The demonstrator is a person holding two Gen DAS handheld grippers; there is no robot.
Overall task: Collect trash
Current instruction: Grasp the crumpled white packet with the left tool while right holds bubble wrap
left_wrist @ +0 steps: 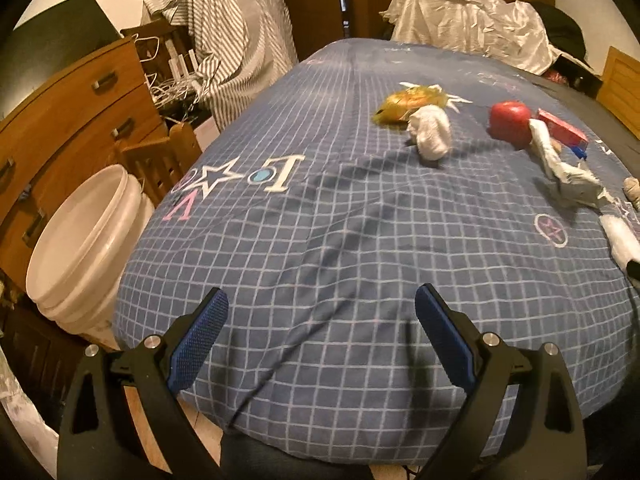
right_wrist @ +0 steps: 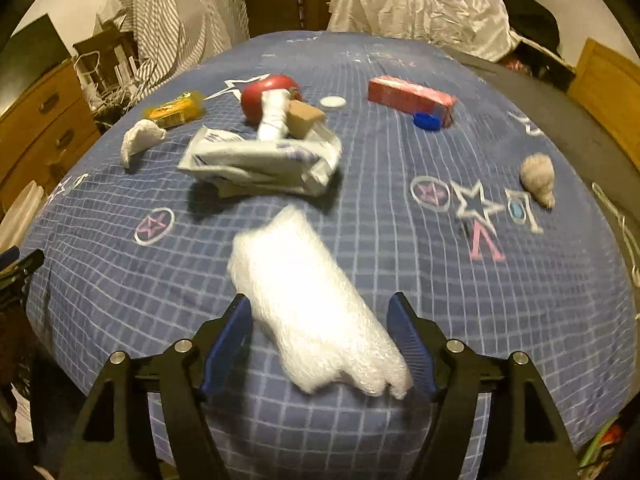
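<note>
Left hand-held gripper (left_wrist: 322, 304), bottom centre of left wrist view: jaws spread wide, nothing btwn them, only the blue checked bedspread (left_wrist: 320, 240) beneath. White bucket (left_wrist: 78, 240) stands off the bed edge at left of frame, next to a wooden dresser (left_wrist: 68, 120). Upper right of same view, trash lies on the bed: yellow wrapper (left_wrist: 408, 102), white crumpled wad (left_wrist: 432, 132) just beside it, red apple-like ball (left_wrist: 510, 122), red carton (left_wrist: 562, 128) behind it. Right hand-held gripper (right_wrist: 320, 316), bottom centre of right wrist view: jaws apart, w/ a white bubble-wrap piece (right_wrist: 308, 300) lying diagonally btwn them; left pad looks at or very near its edge, right pad's contact w/ the lower corner cannot be told due to blur. Wrap appears to rest on the bedspread. Above it, centre frame: crumpled white-and-blue packet (right_wrist: 260, 160), w/ a white roll (right_wrist: 274, 120) and a tan block (right_wrist: 304, 118) at its upper edge, touching or overlapping. Blue cap (right_wrist: 426, 121) sits just beside the carton's near end, upper right; white lid (right_wrist: 333, 101) to its left. Beige fuzzy lump (right_wrist: 538, 178) at right, well apart from the rest. Motion blur in both views; fine detail unreliable.
</note>
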